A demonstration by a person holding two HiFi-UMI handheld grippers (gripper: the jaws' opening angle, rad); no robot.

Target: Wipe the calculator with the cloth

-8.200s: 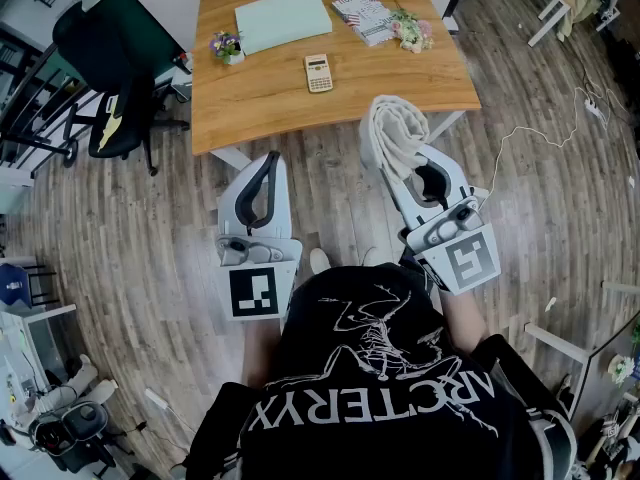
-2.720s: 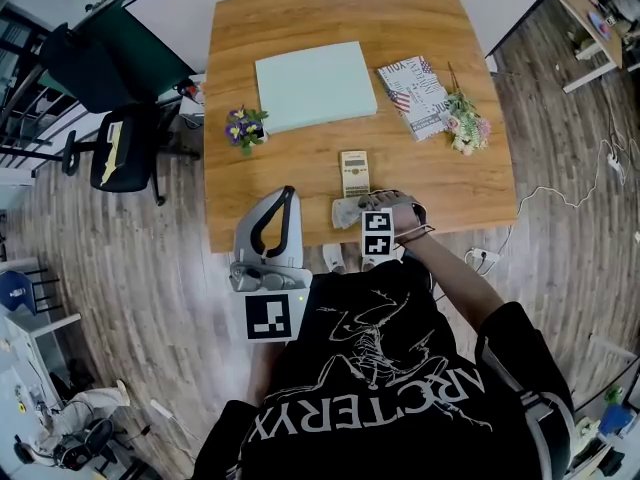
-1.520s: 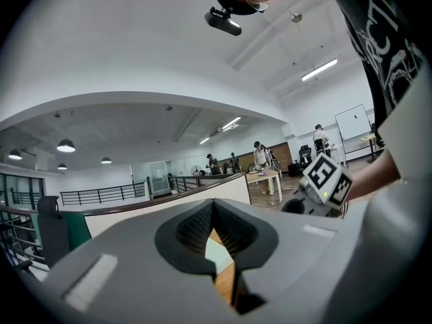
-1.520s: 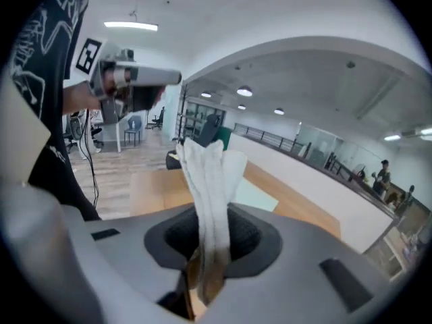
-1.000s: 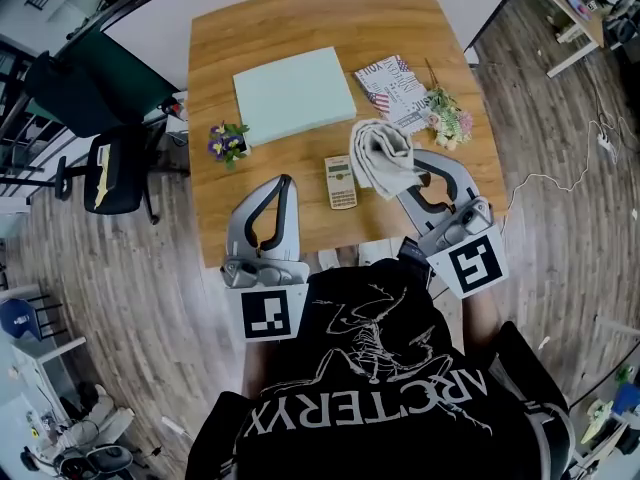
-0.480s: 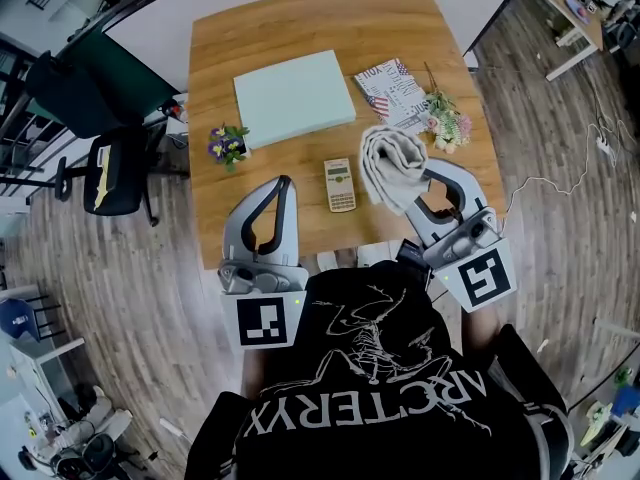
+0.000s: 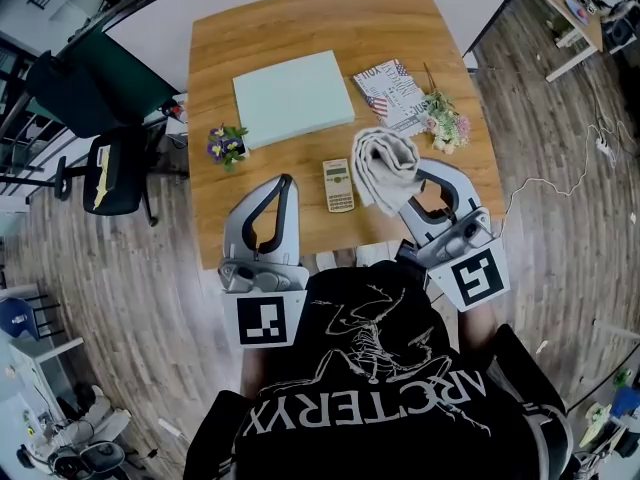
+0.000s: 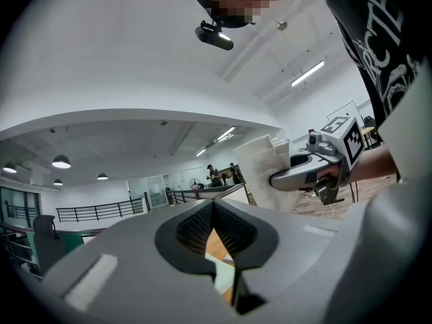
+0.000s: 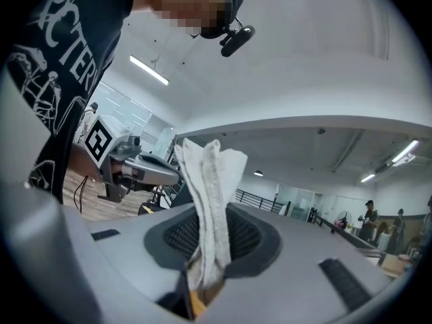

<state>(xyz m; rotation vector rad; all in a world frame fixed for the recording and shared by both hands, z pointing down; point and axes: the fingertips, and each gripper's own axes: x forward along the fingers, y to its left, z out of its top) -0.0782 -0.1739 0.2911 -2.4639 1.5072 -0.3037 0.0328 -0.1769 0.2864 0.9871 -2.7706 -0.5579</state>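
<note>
cloth (image 7: 385, 168) nudged left — right tool (image 7: 412, 182) clamps it | calculator (image 7: 338, 184) just beside | left tool (image 7: 284, 181) closed

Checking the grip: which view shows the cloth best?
Right gripper view: the cloth stands pinched between the right tool's shut jaws. Head view shows only its bunched top; left gripper view shows it from the side, grip hidden.

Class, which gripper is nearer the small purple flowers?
Left. The left gripper is just below-right of the purple flowers in the head view; the right gripper, clamping the cloth, lies beyond the calculator.
</note>
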